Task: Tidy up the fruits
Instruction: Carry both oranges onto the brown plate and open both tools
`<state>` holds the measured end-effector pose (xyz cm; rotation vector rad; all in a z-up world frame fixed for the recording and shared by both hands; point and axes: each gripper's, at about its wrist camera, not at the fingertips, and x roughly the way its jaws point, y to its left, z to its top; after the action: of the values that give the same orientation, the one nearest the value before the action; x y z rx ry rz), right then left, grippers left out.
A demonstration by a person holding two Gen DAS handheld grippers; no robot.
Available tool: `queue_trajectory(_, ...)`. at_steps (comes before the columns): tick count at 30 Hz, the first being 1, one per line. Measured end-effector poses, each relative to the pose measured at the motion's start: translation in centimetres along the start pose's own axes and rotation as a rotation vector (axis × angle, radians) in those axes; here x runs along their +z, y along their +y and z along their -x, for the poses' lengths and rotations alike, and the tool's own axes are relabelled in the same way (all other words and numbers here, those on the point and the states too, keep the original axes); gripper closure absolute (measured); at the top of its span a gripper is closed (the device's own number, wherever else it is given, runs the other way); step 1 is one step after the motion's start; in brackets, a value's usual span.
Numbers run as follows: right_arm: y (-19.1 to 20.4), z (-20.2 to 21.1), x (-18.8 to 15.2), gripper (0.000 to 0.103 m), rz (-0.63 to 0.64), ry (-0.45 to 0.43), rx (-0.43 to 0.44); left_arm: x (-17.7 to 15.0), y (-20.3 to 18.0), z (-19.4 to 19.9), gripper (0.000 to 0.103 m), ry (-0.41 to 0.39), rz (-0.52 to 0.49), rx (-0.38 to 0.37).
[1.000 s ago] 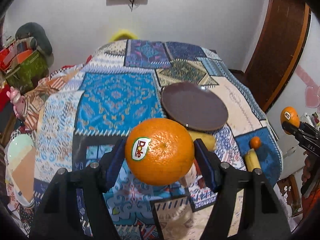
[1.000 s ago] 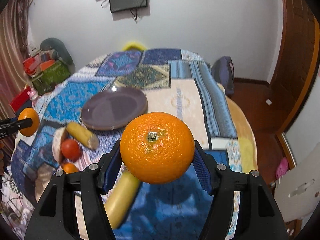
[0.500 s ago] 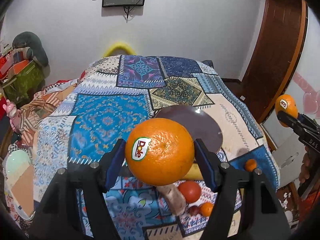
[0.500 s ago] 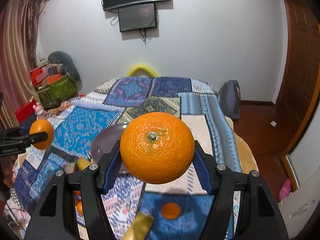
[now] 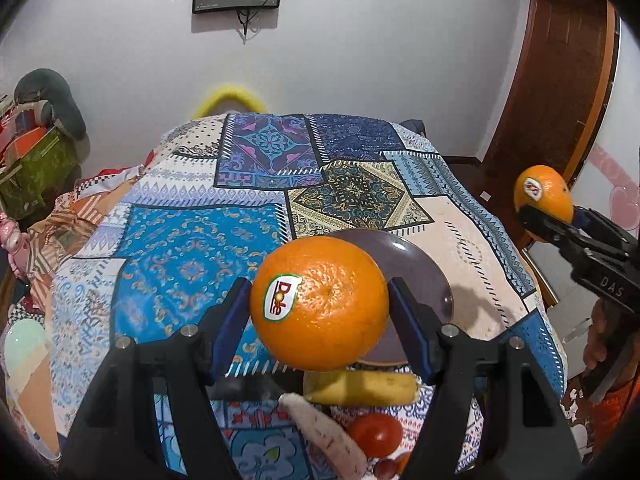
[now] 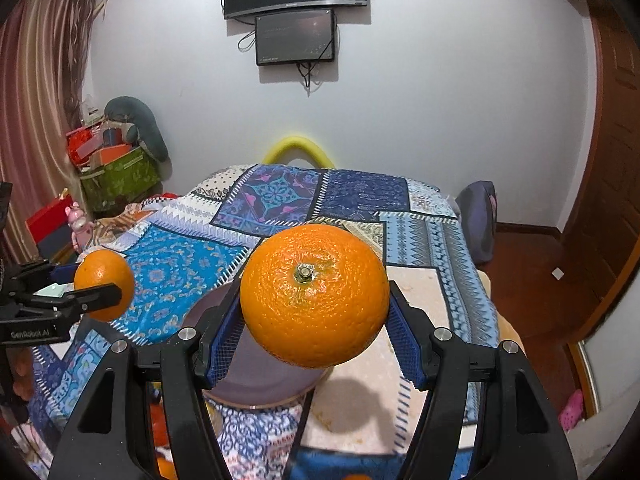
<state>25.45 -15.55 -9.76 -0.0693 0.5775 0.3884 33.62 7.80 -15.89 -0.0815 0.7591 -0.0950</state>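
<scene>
Two oranges held above an empty plate

A Dole-stickered orange point(image 5: 320, 304) is clamped in the left hand-held gripper point(image 5: 320, 312), a second orange point(image 6: 314, 294) in the right hand-held gripper point(image 6: 314, 308); the purple plate point(image 5: 424, 272) is empty, with the banana point(image 5: 360, 388) and tomato point(image 5: 374, 434) unplaced nearby.

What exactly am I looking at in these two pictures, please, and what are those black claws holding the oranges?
Each black claw is a handheld tool a person carries, with a camera looking along its fingers. The left camera shows the left tool clamping a stickered orange; the right camera shows the right tool clamping another orange. Each tool also appears at the edge of the other's view. Below is a patchwork cloth bearing a dark plate, a banana and a tomato.
</scene>
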Motion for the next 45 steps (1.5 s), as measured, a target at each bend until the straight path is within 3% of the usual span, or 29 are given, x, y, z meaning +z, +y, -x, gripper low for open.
queue_trajectory(11, 0.1, -5.1, -0.2, 0.04, 0.037, 0.069, 0.015, 0.9, -0.3, -5.1, 0.035, 0.052, -0.011, -0.011)
queue_trajectory(19, -0.4, -9.7, -1.6, 0.04, 0.043, 0.192, 0.037, 1.3, -0.5, -9.2, 0.035, 0.134, -0.068, -0.002)
queue_trajectory(28, -0.2, -13.6, -2.9, 0.04, 0.106, 0.319, 0.058, 1.1, 0.1, -13.6, 0.035, 0.249, -0.043, -0.02)
queue_trajectory(38, -0.2, -15.7, -4.1, 0.04, 0.138, 0.404, 0.072, 0.8, -0.7, -14.6, 0.034, 0.264, -0.077, -0.02)
queue_trajectory(45, -0.1, -15.9, -4.3, 0.039, 0.157, 0.418, 0.062, 0.9, -0.5, -14.8, 0.033, 0.284, -0.065, -0.02)
